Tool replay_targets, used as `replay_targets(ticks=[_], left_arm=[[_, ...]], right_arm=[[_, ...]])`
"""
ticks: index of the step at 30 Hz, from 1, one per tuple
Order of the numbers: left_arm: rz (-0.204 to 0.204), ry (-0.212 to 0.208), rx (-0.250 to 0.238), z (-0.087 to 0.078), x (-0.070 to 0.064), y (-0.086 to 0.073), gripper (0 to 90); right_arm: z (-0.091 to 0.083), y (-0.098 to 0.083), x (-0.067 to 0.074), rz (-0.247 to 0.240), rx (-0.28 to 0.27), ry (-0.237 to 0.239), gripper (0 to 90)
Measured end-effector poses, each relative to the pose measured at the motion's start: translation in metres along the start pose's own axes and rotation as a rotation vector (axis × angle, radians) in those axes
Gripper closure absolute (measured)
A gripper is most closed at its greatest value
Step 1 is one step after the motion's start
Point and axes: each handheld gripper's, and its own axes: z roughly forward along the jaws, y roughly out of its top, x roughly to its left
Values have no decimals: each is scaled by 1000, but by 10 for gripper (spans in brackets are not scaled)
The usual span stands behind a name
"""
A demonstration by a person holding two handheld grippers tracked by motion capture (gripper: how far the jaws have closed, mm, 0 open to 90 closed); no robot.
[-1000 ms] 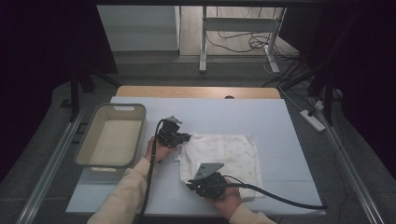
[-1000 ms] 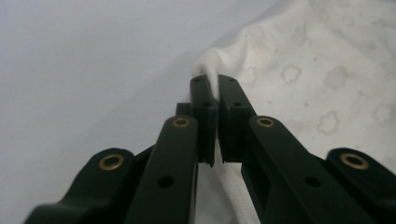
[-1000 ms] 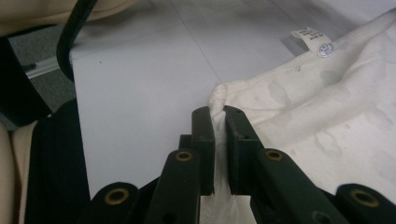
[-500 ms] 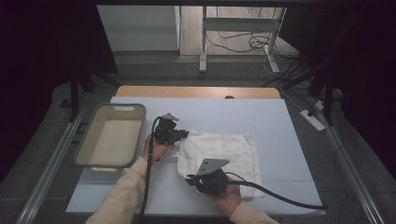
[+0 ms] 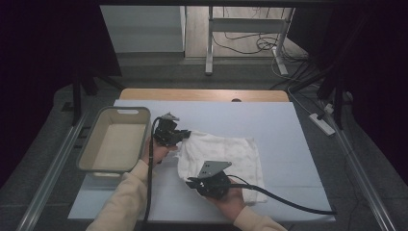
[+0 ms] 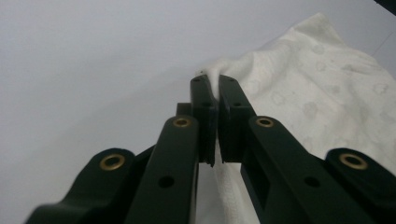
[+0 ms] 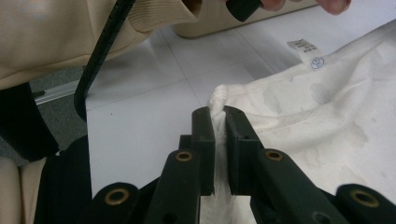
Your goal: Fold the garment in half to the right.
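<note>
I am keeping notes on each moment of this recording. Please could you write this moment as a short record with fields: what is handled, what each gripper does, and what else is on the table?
handled thing: white towel, lying partly flat on the table
left gripper: shut on the towel's edge at its far left corner
right gripper: shut on the towel's edge at its near left corner
towel detail: small label sewn at one edge
other thing: beige basin, left of the towel, nothing seen inside

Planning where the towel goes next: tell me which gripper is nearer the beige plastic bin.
Left. The left gripper pinches the white towel just beside the beige plastic bin; the right gripper grips the towel's near edge, farther away.
</note>
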Motion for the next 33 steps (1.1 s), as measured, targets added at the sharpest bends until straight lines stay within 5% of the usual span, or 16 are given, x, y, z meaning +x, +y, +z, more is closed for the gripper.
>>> replay_targets(ticks=[33], left_arm=[[-33,1,-54,-34,13,7,857]], right_arm=[[7,32,1,-56,-49,9,832]])
